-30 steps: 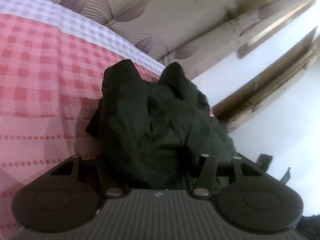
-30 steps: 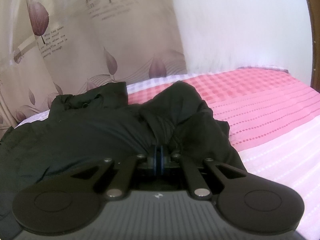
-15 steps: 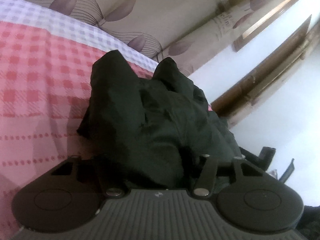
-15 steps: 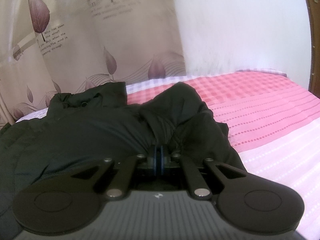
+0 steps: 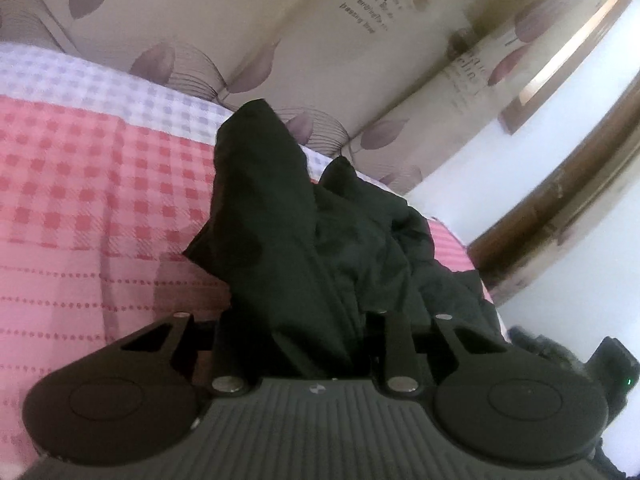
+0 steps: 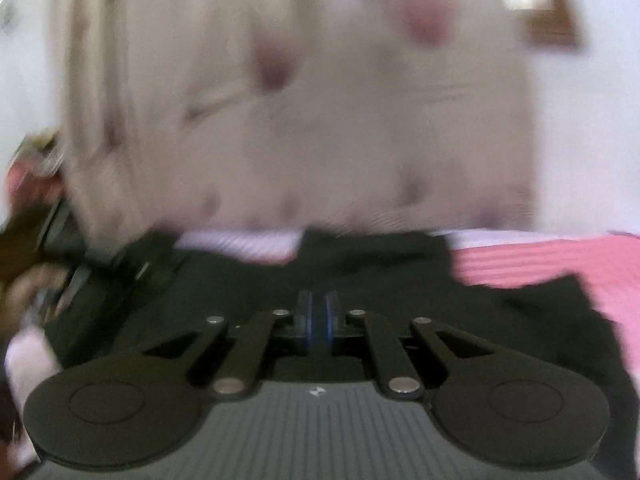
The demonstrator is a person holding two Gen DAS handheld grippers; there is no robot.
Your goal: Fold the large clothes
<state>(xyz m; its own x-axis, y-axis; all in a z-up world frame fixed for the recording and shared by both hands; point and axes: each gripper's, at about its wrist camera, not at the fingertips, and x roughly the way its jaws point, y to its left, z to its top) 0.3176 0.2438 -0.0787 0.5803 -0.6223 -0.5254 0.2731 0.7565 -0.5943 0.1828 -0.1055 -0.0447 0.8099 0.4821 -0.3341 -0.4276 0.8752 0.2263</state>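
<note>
Left gripper [image 5: 296, 344]: clamped on dark garment [image 5: 320, 240] | Right gripper [image 6: 318, 322]: pads pressed together, cloth between them not discernible | Step: keep fabric taut, lay flat on bedspread [image 5: 92, 200].

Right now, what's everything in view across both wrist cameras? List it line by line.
Garment: one, black, bunched on the bed, gripped at both ends.
Bedcover: one, pink-red check with a white border, under the garment.
Curtain: one, beige with purple leaf print, behind the bed.
Wall: white, right side of the left view.
Wooden frame: brown, against the wall.
Left gripper: black, fabric filling its gap.
Right gripper: black with blue pads, closed; view blurred.
</note>
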